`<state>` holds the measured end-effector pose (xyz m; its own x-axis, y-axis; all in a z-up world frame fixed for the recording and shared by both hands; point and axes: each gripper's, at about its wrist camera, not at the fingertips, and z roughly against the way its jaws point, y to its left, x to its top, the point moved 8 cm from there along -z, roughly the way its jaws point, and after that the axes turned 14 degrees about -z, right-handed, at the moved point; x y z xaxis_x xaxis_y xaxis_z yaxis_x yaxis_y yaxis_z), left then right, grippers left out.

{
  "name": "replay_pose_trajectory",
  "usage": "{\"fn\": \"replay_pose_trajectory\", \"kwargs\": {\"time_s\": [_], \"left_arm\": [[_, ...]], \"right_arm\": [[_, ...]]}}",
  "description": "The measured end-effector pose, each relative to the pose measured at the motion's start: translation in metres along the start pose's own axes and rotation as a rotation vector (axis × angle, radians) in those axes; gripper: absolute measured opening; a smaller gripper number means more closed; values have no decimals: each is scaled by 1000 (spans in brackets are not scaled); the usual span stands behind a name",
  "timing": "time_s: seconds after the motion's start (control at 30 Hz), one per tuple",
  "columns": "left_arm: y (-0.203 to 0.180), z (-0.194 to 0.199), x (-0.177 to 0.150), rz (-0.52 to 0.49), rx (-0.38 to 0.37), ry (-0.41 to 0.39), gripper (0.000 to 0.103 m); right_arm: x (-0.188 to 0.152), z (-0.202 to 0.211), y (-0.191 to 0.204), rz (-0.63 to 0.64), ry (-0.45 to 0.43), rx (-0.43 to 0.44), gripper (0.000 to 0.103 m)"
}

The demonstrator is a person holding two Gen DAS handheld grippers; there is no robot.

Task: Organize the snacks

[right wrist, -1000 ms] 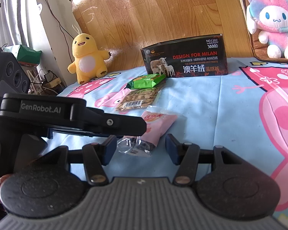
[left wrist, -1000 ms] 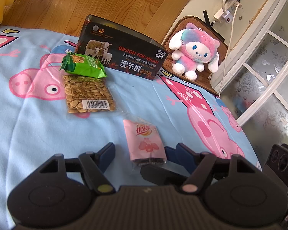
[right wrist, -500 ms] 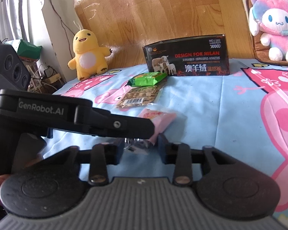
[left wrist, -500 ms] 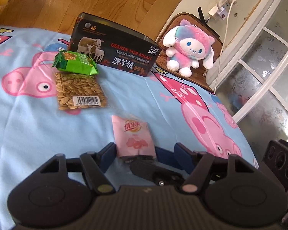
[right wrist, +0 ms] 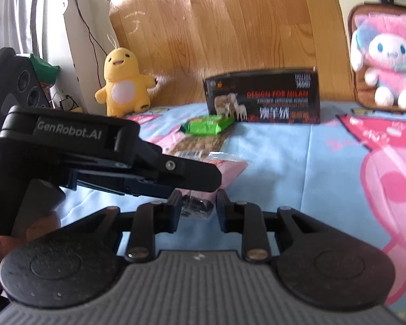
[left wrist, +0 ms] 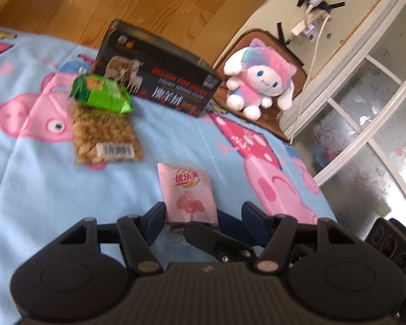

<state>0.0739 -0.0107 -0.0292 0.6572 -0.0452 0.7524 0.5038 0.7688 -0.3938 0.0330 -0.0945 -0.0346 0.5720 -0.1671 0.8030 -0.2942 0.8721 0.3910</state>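
Note:
A pink snack packet lies on the blue cartoon sheet, its near end between the fingers of both grippers. My left gripper is open around that end. My right gripper has its jaws nearly closed on the packet's clear dark end; the rest of the packet shows beyond. The left gripper's finger crosses the right wrist view. A green snack bag lies on a clear bag of seeds further back.
A black box with sheep on it stands at the back of the bed. A pink plush sits on a brown cushion at the right. A yellow plush leans on the wooden headboard. A window is at the far right.
My right gripper's jaws have closed in from wide open onto the pink packet's near end. Both grippers have moved forward over it. The packet has shifted slightly.

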Motion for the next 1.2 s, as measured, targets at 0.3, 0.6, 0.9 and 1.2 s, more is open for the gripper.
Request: {"fn": "replay_pose_trajectory", "kwargs": {"time_s": [0.3,0.6,0.9,1.2], "left_arm": [[-5,-8,69,-95,0,-73,62],[15,-56,164,-172,49,-120,62],[72,-102,195,-112,109,-62,64],[126,0,146,31,139,-197,64]], "right_arm": [[57,-13,1,109,-129,-26,30],[139,-72,-25,100,-219,-65,30],[155,-118,-63,34,-220,-177,44],[97,-102,-29,-132,2,82,43]]}}
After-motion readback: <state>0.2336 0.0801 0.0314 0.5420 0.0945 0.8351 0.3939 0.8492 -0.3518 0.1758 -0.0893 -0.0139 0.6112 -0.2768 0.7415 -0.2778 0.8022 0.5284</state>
